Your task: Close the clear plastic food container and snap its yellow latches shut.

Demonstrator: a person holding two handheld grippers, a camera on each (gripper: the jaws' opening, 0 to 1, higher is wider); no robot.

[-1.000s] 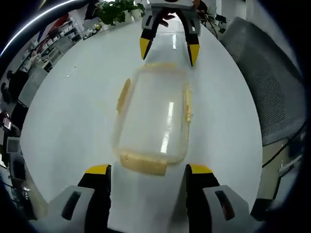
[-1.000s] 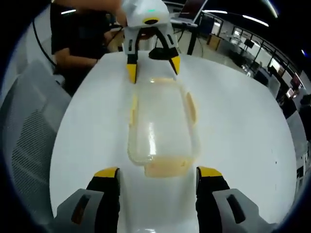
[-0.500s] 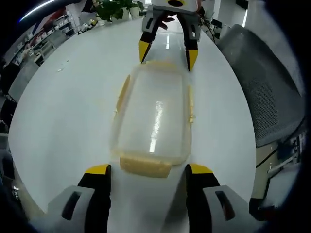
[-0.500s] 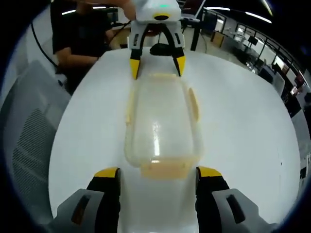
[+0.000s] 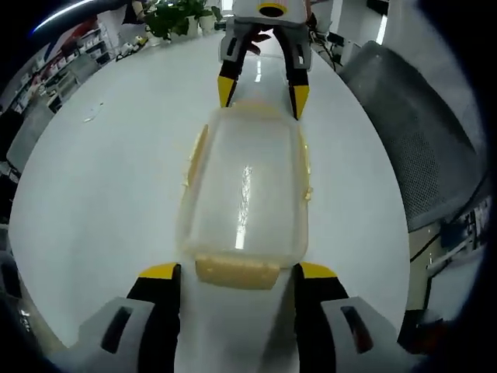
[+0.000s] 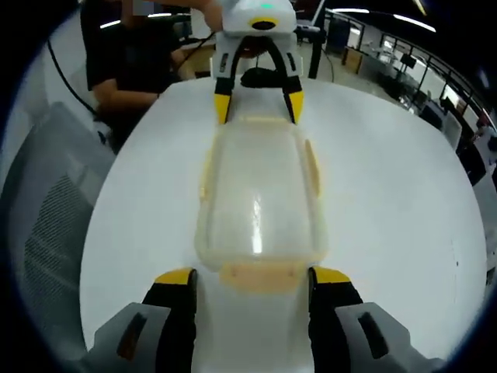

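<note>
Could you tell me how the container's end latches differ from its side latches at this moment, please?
In the left gripper view, the near end latch lies between the open left gripper tips; the far end latch sits by the right gripper. The side latches have no gripper beside them and run along the long edges of the clear container. All are yellow.

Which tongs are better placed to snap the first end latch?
Near tie, slight edge right: the right tongs straddle their yellow end latch squarely on the container; the left tongs sit similarly.
</note>
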